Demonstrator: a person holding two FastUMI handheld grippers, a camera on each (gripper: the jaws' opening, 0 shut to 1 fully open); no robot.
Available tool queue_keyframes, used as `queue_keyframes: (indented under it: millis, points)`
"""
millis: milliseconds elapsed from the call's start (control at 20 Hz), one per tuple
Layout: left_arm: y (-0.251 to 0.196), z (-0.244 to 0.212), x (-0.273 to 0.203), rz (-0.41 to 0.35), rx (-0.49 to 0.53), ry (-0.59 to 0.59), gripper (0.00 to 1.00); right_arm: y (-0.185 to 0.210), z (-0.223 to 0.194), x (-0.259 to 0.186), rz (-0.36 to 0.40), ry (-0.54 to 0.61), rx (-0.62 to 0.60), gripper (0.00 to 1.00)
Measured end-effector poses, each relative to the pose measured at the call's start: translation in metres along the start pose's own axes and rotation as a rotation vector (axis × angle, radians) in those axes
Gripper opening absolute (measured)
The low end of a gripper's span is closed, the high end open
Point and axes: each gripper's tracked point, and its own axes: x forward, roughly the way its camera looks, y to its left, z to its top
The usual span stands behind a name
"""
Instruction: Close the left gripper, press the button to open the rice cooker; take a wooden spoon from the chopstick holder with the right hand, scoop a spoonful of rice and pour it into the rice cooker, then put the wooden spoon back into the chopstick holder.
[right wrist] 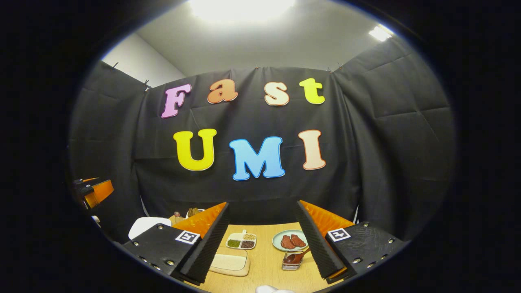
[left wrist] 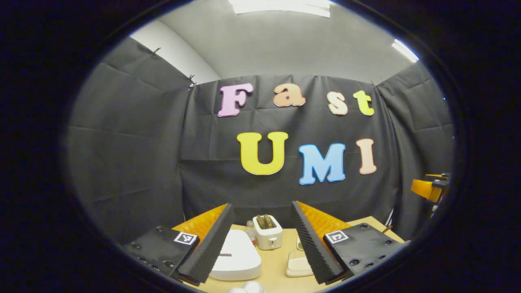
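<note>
Left hand-held gripper (left wrist: 260, 248) hangs open above rice cooker (left wrist: 238, 256).

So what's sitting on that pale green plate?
Two reddish-brown pieces lie on the plate. What they are is too small to tell. The right gripper hides the plate's right edge.

I am seeing the rice cooker (left wrist: 238, 255) in the left gripper view with its left side lying behind the left finger (left wrist: 207, 248). The right finger (left wrist: 311, 244) is covering part of a pale tray (left wrist: 297, 264). A white object (left wrist: 248, 288) is being cut off at the bottom edge; I cannot tell what it is. In the right gripper view, the wooden spoon (right wrist: 299, 255) is running behind the right finger (right wrist: 315, 242), handle end hidden. Items behind the left finger (right wrist: 205, 240) are showing too small to identify.
</note>
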Motion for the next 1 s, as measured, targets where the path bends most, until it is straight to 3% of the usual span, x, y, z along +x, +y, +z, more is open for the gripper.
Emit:
queue_keyframes:
  millis: [1000]
  points:
    - [0.0047, 0.0085, 0.0043, -0.007, 0.009, -0.003, 0.99, 0.0, 0.0042, 0.0028, -0.011, -0.003, -0.001, 0.98]
